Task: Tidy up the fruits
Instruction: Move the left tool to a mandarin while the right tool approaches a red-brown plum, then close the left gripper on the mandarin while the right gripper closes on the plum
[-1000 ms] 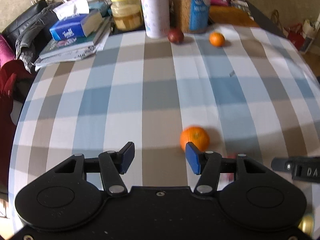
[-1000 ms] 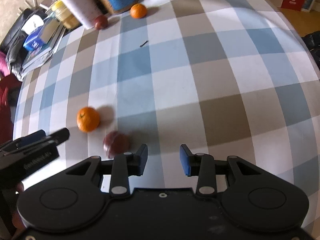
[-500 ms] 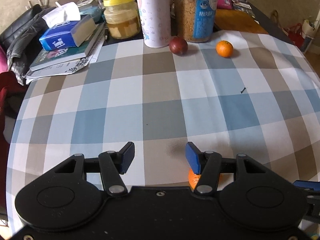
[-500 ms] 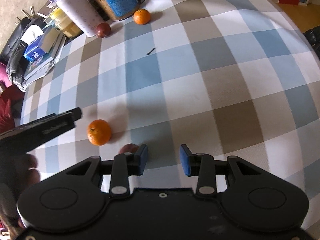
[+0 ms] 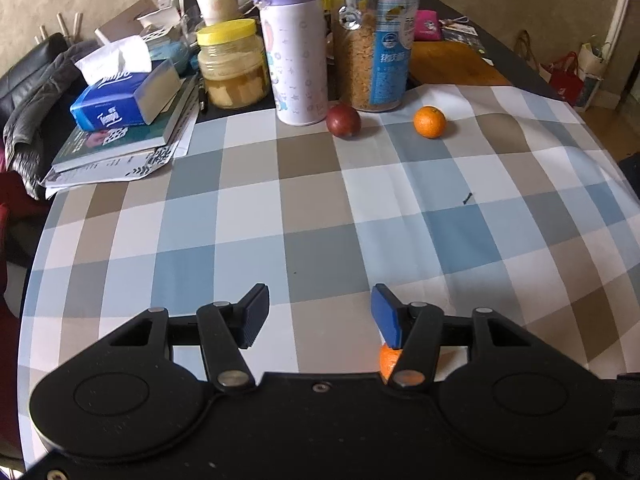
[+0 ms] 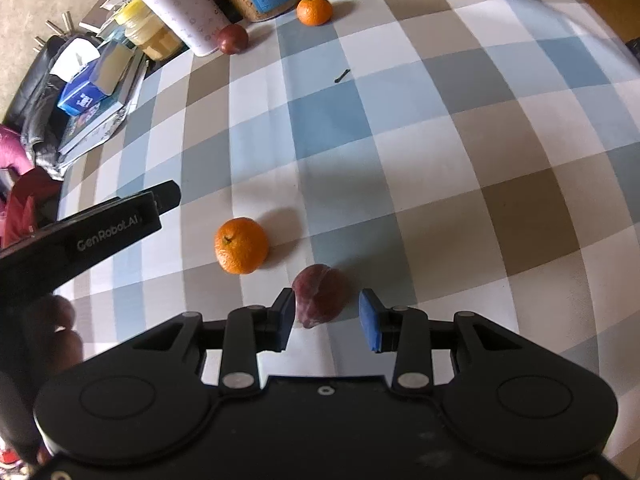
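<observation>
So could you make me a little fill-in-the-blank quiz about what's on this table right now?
1. The dark red fruit lies between the pads of the ____ claw.
2. The far orange sits on a ____ tablecloth.
3. The white bottle has a ____ lid.
4. The tissue box rests on a stack of ____.

Missing words: right; checked; purple; books

"GenRobot.AI" on the left gripper (image 6: 100, 232); "Tempo" on the tissue pack (image 5: 120, 100).
</observation>
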The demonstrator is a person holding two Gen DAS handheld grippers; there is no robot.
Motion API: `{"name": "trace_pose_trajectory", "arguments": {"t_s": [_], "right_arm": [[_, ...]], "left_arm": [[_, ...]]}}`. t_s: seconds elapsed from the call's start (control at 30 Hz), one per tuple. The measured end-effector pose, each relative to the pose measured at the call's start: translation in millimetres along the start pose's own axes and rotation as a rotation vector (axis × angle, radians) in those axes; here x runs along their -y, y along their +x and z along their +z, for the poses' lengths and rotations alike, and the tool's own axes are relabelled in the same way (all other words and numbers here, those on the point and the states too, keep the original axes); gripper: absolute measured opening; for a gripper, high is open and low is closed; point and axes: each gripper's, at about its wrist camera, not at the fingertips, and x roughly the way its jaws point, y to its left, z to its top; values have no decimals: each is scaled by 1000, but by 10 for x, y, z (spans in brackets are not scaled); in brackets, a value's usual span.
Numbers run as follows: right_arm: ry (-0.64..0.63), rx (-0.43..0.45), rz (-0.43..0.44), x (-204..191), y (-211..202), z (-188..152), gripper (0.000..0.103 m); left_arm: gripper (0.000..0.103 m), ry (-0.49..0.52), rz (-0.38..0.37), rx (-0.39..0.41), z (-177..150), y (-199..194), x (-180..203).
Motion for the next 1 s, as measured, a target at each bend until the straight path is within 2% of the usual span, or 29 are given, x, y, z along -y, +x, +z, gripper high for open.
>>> {"name": "trace_pose_trajectory", "arguments": {"t_s": [0.07, 0.17, 0.4, 0.63, 0.73, 0.9, 1.0], "right_arm": [[-4, 14, -27, -32, 30, -6, 39], [3, 19, -21, -55, 61, -16, 39], [-8, 2, 8, -128, 142, -61, 39], [-49, 21, -8, -213, 162, -109, 39], [-84, 47, -35, -261, 168, -137, 35], [-110, 80, -85, -228, 95, -164, 33], [-78, 71, -66, -103, 29, -151, 28]], "left_arm": [[61, -12, -23, -1, 2, -14, -17], [61, -12, -62, -20, 4, 12, -16], [61, -1, -65, -43, -24, 72, 47], [61, 1, -72, -49, -32, 82, 68], [61, 3, -80, -53, -35, 88, 71], [61, 13, -116, -59, -41, 78, 97], [61, 21, -130, -66, -49, 83, 133]]}}
